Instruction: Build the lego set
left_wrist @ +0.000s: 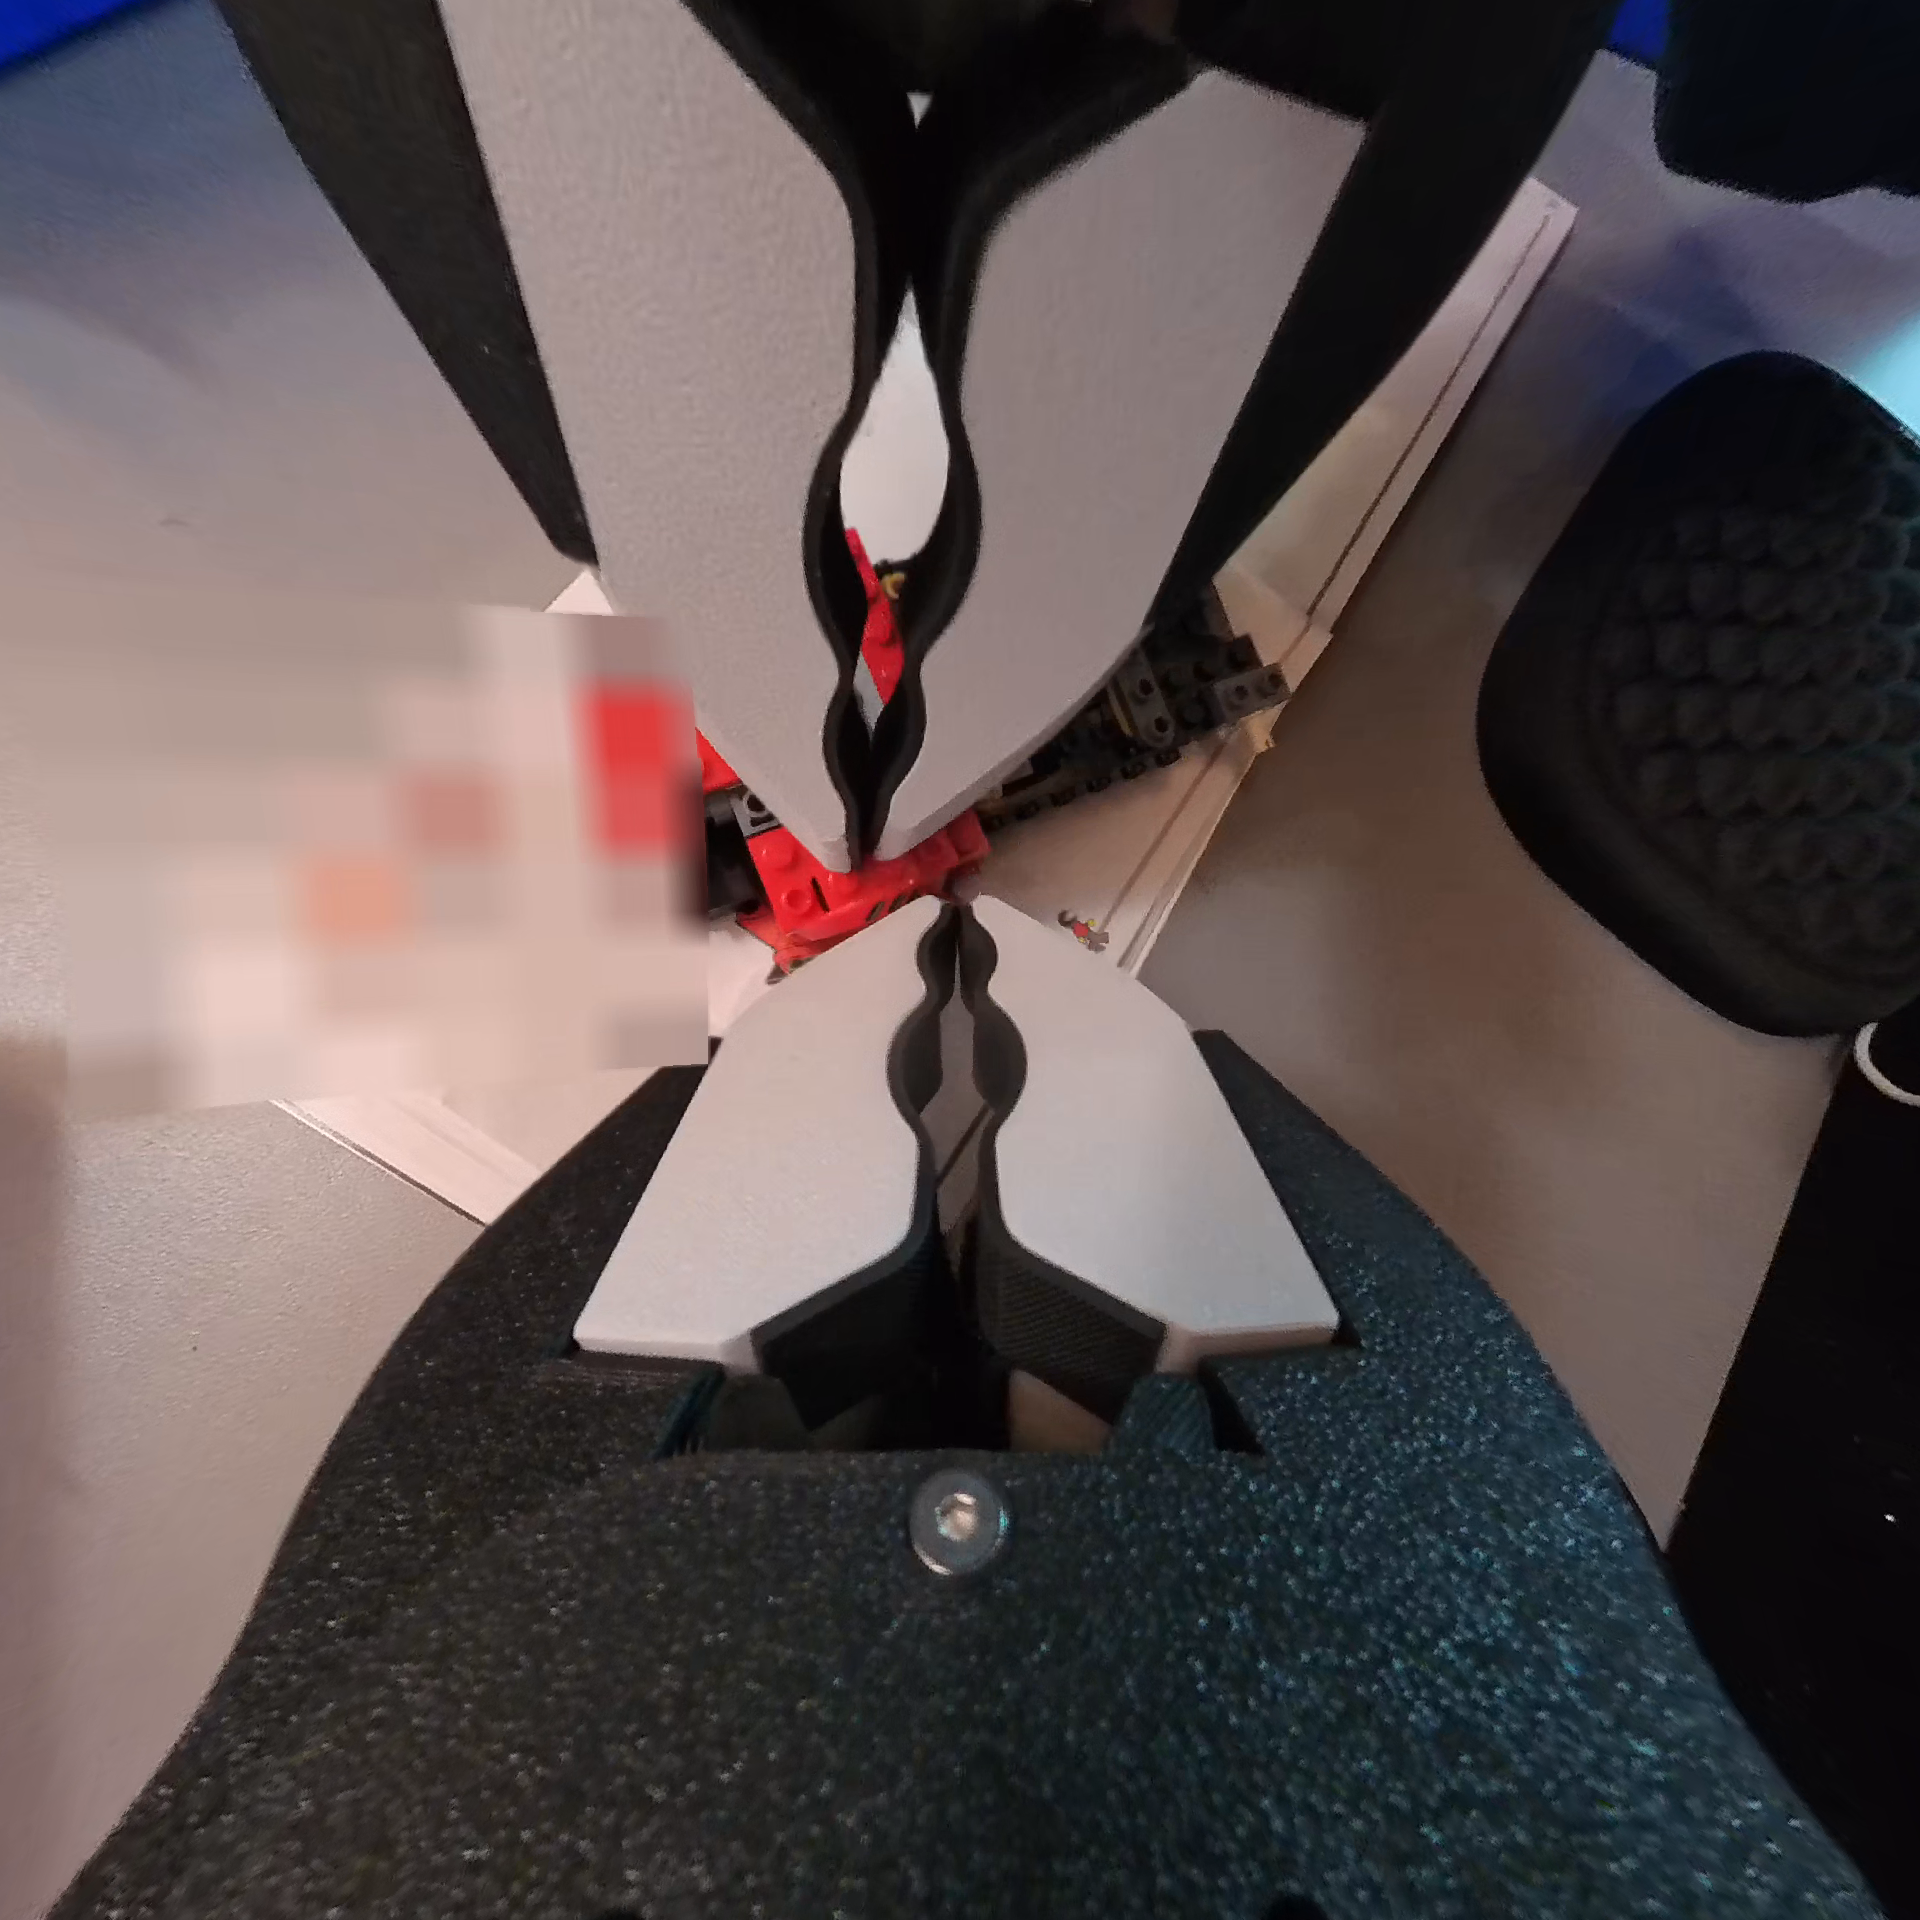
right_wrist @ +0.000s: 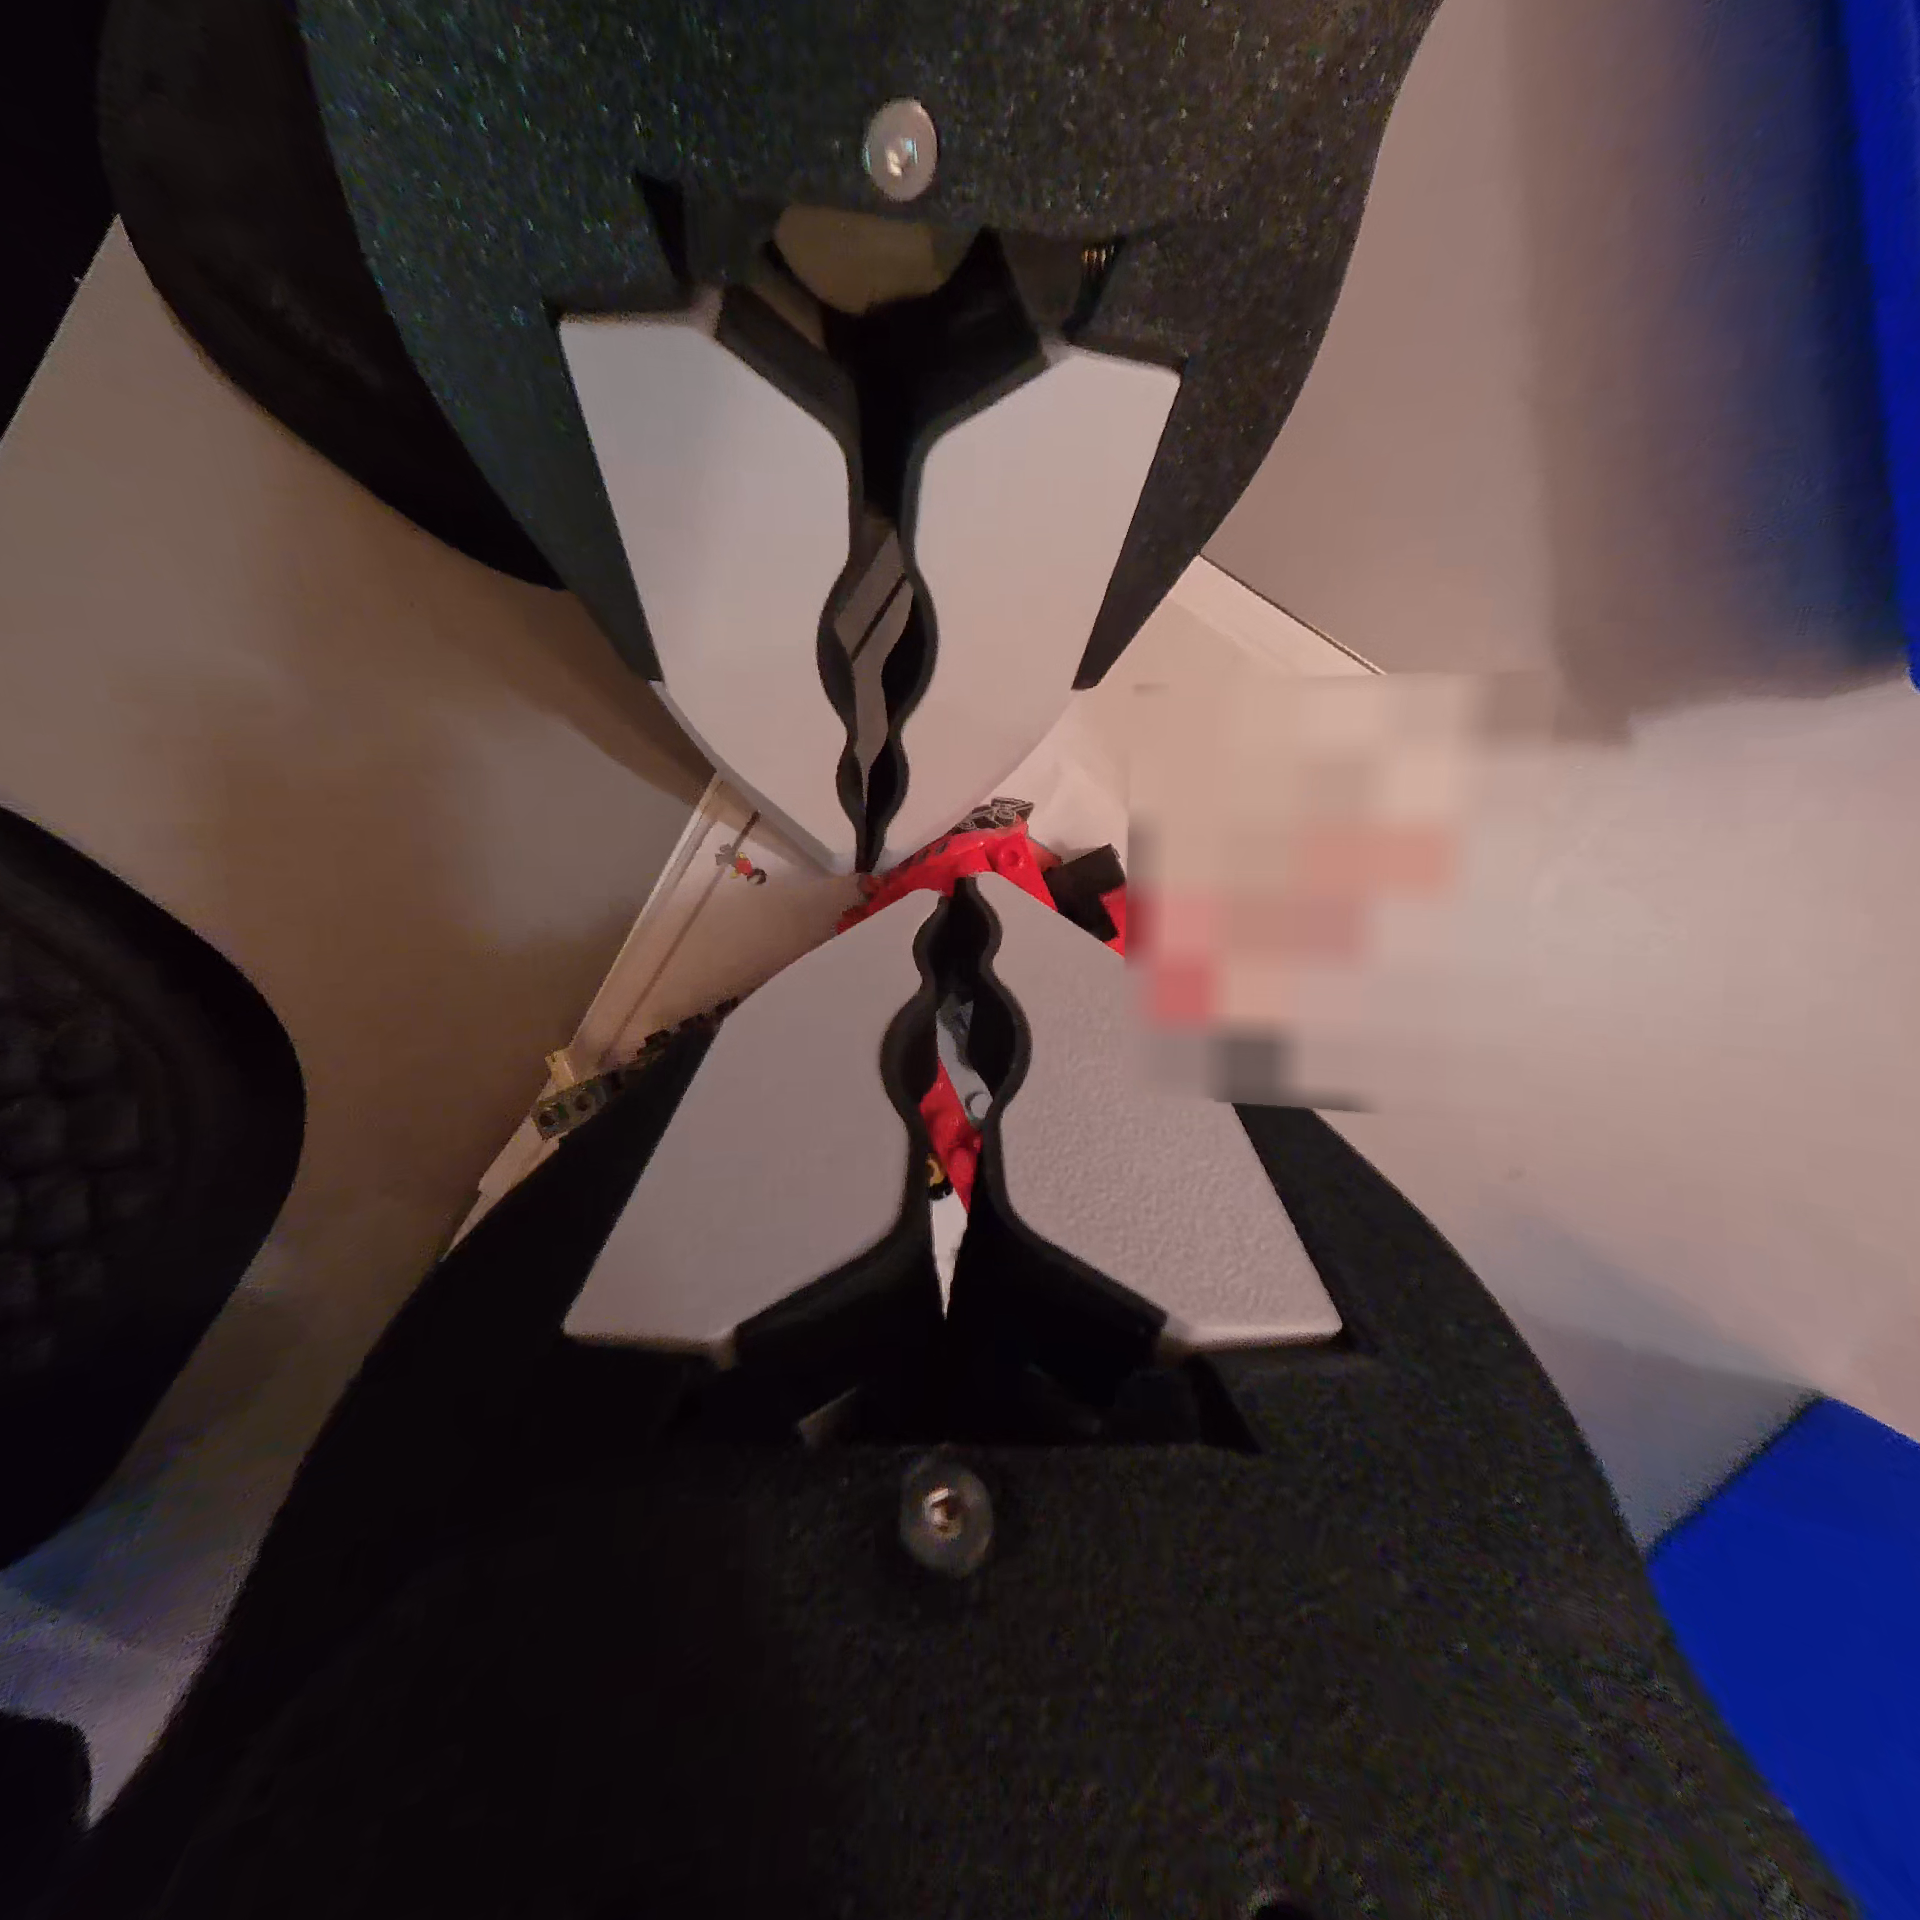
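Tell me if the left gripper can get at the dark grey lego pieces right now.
Probably not directly: the left gripper is closed at the red lego model, and the right gripper overhangs the dark grey lego pieces.

Black textured cushion [left_wrist: 1725, 686] at table [left_wrist: 208, 1299] edge; blue object [right_wrist: 1787, 1621] beside table.
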`<state>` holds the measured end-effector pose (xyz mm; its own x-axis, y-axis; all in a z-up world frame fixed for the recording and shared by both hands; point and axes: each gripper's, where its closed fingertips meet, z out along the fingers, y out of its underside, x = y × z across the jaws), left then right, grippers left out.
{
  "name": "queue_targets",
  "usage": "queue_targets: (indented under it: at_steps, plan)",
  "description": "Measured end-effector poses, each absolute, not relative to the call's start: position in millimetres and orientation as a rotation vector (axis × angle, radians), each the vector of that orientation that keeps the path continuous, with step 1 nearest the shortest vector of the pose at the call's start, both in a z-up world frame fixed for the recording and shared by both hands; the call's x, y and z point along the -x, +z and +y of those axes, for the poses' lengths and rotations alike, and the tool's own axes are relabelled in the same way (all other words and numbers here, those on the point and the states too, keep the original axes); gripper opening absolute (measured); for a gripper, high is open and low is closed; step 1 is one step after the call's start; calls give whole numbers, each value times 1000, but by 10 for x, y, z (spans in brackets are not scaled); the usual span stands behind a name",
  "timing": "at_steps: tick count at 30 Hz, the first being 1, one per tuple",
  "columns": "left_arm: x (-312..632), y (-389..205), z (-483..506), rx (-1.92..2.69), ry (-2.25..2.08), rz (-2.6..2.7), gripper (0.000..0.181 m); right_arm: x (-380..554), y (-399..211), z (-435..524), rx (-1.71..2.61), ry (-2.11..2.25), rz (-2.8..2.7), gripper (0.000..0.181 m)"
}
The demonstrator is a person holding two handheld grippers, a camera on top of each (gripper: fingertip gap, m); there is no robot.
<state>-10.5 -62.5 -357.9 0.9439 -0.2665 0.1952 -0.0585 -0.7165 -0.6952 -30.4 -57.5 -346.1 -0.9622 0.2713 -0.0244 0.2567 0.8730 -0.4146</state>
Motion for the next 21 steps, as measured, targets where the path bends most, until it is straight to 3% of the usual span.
queue_targets:
  at_steps: [9, 10, 21]
  plan:
    - [110, -3570, -623, 2347, -366, 223, 0, 399, -3344, -521, 379, 896, -2873, 0]
    - [111, -3573, -623, 2349, -367, 221, 0, 401, -3330, -500, 368, 877, -2872, 6]
    - [118, -3586, -621, 2357, -372, 209, 0, 329, -3468, -440, 298, 613, -2990, 0]
